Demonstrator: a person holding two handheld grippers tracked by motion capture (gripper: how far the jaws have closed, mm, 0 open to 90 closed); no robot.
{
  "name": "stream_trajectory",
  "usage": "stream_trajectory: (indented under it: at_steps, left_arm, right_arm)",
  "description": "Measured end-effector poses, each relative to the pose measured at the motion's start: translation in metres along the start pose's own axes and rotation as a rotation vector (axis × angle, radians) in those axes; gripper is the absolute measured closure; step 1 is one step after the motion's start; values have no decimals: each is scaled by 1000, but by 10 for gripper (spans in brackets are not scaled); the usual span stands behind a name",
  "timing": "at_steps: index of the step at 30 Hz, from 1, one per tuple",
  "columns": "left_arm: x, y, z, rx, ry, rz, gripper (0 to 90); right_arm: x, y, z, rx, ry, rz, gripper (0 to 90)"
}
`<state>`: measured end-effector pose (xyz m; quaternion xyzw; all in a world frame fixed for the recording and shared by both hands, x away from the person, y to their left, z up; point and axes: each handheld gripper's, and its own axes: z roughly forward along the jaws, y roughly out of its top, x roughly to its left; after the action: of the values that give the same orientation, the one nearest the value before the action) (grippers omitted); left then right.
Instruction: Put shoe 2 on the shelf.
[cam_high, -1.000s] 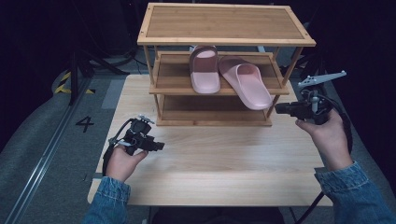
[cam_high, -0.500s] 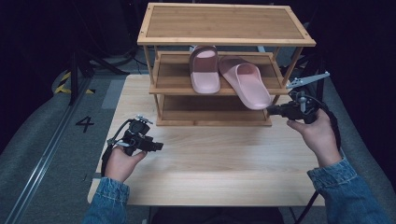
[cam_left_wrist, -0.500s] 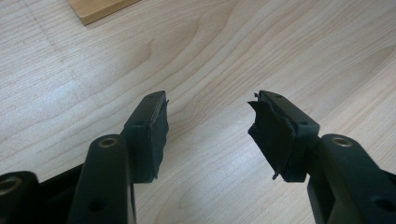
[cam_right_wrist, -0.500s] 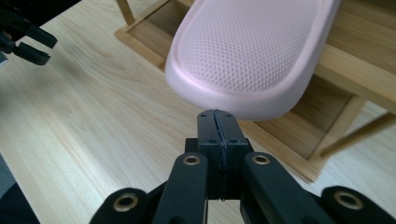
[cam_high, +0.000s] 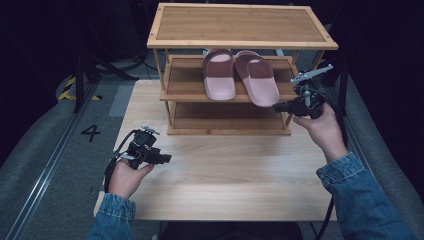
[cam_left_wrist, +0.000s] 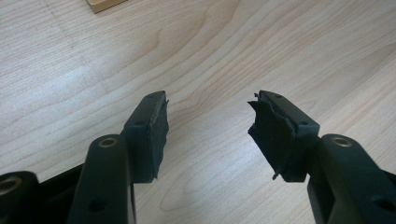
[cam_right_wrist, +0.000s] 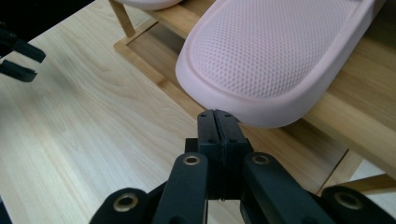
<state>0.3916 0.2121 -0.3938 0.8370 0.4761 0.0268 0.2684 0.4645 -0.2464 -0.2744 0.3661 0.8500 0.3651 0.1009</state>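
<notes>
- Right pink slipper (cam_high: 260, 77): textured insole facing up, lying flat on the middle shelf (cam_high: 185, 90) of the wooden rack, its rounded heel (cam_right_wrist: 243, 93) overhanging the front edge
- Left pink slipper (cam_high: 219, 74): just beside it, perhaps touching

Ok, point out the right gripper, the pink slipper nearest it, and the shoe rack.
right gripper (cam_right_wrist: 218, 116), right gripper view, tips of its shut jaws
right pink slipper (cam_high: 260, 80), high view, its strap
shoe rack (cam_high: 240, 24), high view, top shelf board
</notes>
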Motion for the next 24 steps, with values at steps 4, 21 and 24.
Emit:
stream_trajectory:
  at_steps: [4,21,24]
  left_arm:
    - [1,-1,0,-3,-3,-7,444]
    - [2,-4,-3,-6,-1,-10,444]
    - [3,-5,-4,-7,-1,-10,444]
  right_arm:
    - [2,4,4,-4,-3,0,899]
    - [-40,15,-7,-91,-176,96,900]
    - [-43,18,7,-64,-187,106,900]
